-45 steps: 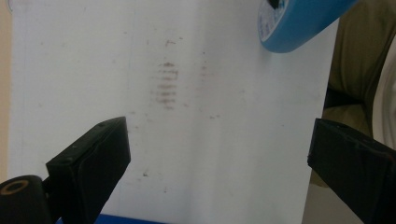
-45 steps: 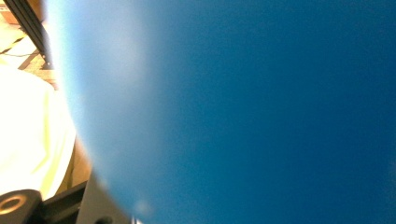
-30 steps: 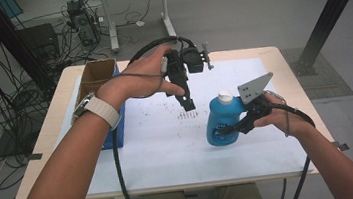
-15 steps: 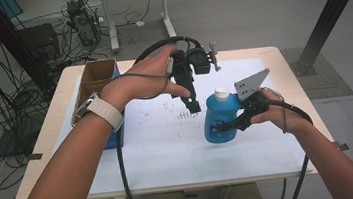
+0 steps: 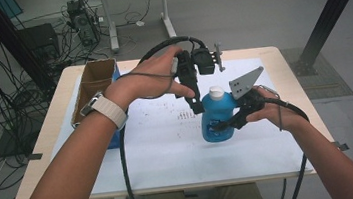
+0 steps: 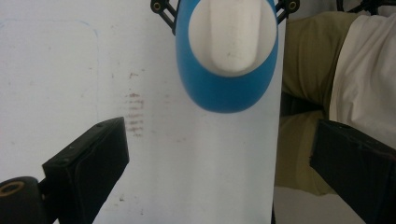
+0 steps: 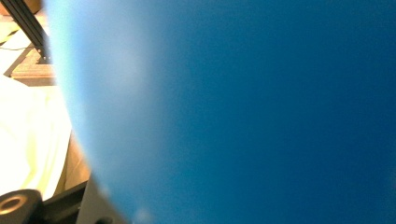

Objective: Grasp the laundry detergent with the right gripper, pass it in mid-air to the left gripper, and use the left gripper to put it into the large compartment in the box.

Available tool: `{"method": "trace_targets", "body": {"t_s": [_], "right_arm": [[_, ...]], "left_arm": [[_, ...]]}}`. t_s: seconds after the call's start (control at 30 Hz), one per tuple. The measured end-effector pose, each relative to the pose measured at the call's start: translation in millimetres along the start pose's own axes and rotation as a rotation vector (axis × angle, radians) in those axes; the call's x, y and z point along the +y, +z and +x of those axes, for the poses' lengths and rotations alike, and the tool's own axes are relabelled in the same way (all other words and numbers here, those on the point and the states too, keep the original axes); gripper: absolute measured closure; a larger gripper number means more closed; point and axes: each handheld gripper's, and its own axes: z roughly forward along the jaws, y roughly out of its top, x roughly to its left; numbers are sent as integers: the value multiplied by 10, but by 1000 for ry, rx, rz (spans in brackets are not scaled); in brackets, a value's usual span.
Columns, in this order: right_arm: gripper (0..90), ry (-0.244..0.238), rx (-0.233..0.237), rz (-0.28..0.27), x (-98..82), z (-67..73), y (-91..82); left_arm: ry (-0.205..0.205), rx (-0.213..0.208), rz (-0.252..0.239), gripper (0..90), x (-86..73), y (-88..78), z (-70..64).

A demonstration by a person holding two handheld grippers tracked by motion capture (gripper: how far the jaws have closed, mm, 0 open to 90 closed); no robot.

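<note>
Blue plastic marks the bottle [image 5: 218, 117], which stands upright on the white sheet [image 5: 169, 145] that covers the middle of the desk [image 5: 61, 117], a little right of centre. Its white cap [image 5: 216, 92] tops it. The right gripper [image 5: 227, 123] reaches in from the right side and is clamped around the bottle's body, jaws pressed to either flank; the person's right hand [image 5: 266, 112] wraps the handle, with the grey three-cornered plate [image 5: 245, 82] rising above it. In the right gripper view the blue wall [image 7: 233, 112] sits right up against the lens, blurred.

The left gripper [image 5: 196, 108] hangs just above and to the left of the bottle's shoulder, pointing down, close beside the cap. Its jaws stand wide apart with nothing between them. The left gripper view looks straight down: the cap [image 6: 231, 35] and the blue shoulder [image 6: 224, 93] lie at the far edge of that picture, ahead of the spread jaws and clear of them, and faint reddish marks [image 6: 134, 114] speckle the sheet to the left. The left hand [image 5: 145, 83] grips the tool from the left, a pale watch strap [image 5: 108, 110] on the wrist.

A cardboard box [image 5: 93, 84] sits at the far left corner of the desk, well apart from the bottle.
</note>
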Motion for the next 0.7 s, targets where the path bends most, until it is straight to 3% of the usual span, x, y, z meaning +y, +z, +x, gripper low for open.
{"method": "trace_targets", "body": {"t_s": [0.7], "right_arm": [[432,-9,21,9,124,-47,106]], "left_arm": [[-1,-2,-1,49,45,35,5]]}}
